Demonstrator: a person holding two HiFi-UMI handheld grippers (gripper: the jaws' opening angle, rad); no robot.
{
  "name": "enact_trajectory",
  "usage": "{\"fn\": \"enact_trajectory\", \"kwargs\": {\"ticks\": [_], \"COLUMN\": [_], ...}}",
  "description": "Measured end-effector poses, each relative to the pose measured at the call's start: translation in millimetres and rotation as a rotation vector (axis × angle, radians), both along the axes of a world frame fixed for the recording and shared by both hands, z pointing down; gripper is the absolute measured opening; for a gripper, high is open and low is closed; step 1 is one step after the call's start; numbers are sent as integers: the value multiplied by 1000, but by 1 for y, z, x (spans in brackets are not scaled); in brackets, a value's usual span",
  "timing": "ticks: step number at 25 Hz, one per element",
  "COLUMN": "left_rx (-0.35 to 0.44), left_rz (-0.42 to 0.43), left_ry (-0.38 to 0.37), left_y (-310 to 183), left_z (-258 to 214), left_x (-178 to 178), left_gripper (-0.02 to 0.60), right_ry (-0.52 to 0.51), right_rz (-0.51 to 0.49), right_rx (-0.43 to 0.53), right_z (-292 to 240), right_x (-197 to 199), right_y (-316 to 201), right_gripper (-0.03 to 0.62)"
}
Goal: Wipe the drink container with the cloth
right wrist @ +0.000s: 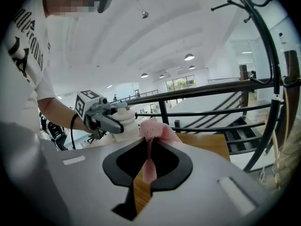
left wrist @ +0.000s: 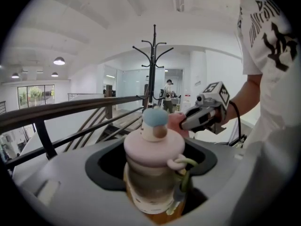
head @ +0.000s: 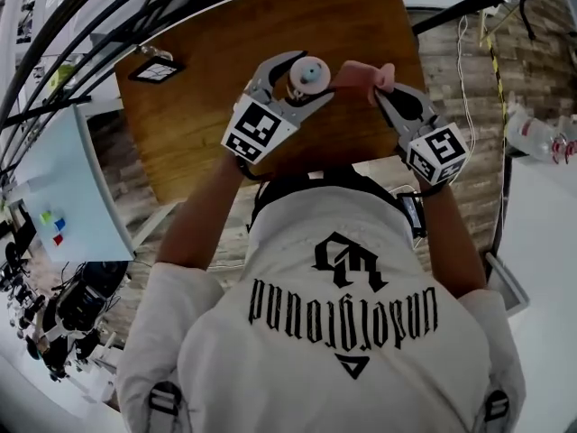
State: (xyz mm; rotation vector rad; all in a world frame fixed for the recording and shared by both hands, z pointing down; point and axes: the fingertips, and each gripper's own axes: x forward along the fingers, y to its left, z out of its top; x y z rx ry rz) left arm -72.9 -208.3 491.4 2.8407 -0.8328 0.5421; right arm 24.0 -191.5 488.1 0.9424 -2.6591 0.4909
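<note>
One drink container (head: 309,73), pink-lidded, clamped in the left tongs (head: 290,87) above the wooden worktop (head: 207,106); pink cloth (head: 356,75), pinched in the right tongs (head: 386,93), just beside the container's lid.

Bright, even light from ceiling lamps (left wrist: 59,60); heavy fisheye warp, dark corners.

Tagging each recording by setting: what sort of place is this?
Probably an open-plan office or lab, perhaps on an upper level. A black stair railing runs beside the wooden table, a coat stand stands nearby, and glass-walled rooms lie beyond.
</note>
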Motion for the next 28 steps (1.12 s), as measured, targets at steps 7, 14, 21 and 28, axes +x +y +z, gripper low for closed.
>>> {"fn": "enact_trajectory", "kwargs": {"ticks": [7, 14, 21, 28], "left_rx": [-79, -114, -128, -116], "left_rz": [-58, -60, -75, -92], "left_ry": [-27, -84, -126, -142], "left_y": [-3, -2, -3, 4], "left_z": [62, 108, 139, 148], "left_x": [0, 8, 14, 12], "left_gripper": [386, 385, 387, 387], "right_ry": [26, 34, 24, 21], "right_rz": [33, 32, 38, 35], "right_rx": [-48, -74, -84, -95], "right_z": [22, 39, 46, 50], "right_x": [2, 5, 16, 21], "right_y": [-2, -2, -6, -2], "right_gripper": [25, 25, 25, 25]}}
